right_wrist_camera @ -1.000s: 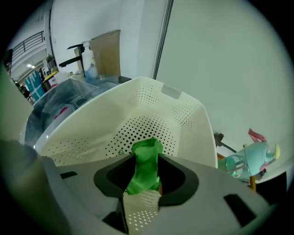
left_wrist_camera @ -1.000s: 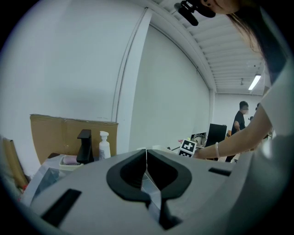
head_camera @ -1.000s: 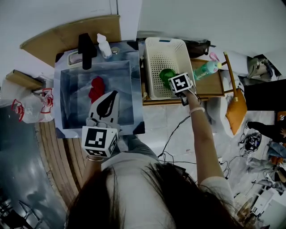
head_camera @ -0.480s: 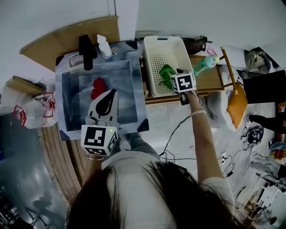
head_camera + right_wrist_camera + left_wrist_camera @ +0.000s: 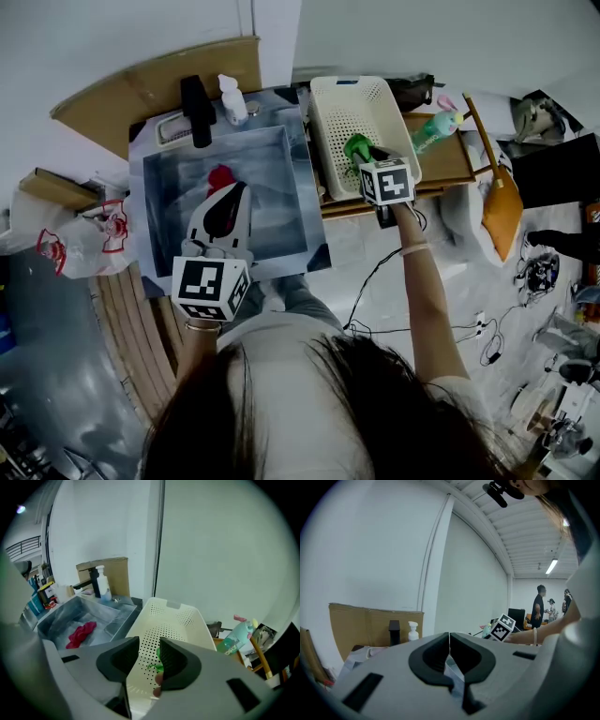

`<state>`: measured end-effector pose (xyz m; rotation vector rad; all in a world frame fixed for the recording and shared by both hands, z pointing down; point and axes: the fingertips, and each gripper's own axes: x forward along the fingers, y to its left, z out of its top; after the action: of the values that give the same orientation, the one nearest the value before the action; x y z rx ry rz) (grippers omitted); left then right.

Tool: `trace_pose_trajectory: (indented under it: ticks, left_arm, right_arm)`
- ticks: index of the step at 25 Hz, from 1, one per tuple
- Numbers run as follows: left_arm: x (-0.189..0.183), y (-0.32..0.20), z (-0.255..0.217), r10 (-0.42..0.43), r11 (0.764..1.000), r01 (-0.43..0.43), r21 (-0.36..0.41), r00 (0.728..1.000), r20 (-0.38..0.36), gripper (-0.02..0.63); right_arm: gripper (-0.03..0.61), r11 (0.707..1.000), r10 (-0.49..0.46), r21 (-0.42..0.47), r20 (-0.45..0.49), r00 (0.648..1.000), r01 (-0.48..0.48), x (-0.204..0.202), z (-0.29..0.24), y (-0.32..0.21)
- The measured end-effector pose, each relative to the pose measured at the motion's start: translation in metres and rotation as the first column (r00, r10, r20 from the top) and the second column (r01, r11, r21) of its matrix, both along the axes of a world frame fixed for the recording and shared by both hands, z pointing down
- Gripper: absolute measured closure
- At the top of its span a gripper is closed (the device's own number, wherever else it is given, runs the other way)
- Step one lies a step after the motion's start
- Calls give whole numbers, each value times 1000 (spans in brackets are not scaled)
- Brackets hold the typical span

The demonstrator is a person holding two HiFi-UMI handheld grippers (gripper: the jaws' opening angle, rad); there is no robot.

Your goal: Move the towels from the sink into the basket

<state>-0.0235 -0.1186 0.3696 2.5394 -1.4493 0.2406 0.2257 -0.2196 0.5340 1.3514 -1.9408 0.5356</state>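
A red towel (image 5: 220, 178) lies crumpled on the floor of the steel sink (image 5: 281, 141), and it also shows in the right gripper view (image 5: 80, 633). My left gripper (image 5: 236, 189) hovers over the sink just short of it, jaws shut on nothing (image 5: 449, 633). A green towel (image 5: 356, 148) lies inside the white perforated basket (image 5: 342, 94). My right gripper (image 5: 373, 156) hangs above the basket's near end. Its jaws have just been closing but stand apart with nothing between them (image 5: 149, 640). The green towel (image 5: 154, 666) shows below them.
A black faucet (image 5: 197, 111) and a soap bottle (image 5: 232, 98) stand at the sink's far rim. A green bottle (image 5: 433, 129) lies on the wooden stand right of the basket. A plastic bag (image 5: 80, 248) sits left of the sink, and cables trail on the floor.
My right gripper has risen from the basket and away from the green towel, which stays inside. The left gripper has edged forward over the sink toward the red towel.
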Motion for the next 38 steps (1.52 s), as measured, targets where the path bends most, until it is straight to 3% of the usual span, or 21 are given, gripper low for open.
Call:
trace_pose_trajectory:
  ticks: [19, 38]
  left_arm:
    - [-66, 3, -14, -40, 998, 41, 42, 999, -20, 604]
    - [-149, 6, -11, -62, 997, 63, 42, 997, -40, 604]
  right_arm:
    - [497, 977, -51, 211, 75, 996, 34, -106, -66, 36]
    - [520, 968, -119, 238, 134, 984, 85, -224, -73, 57]
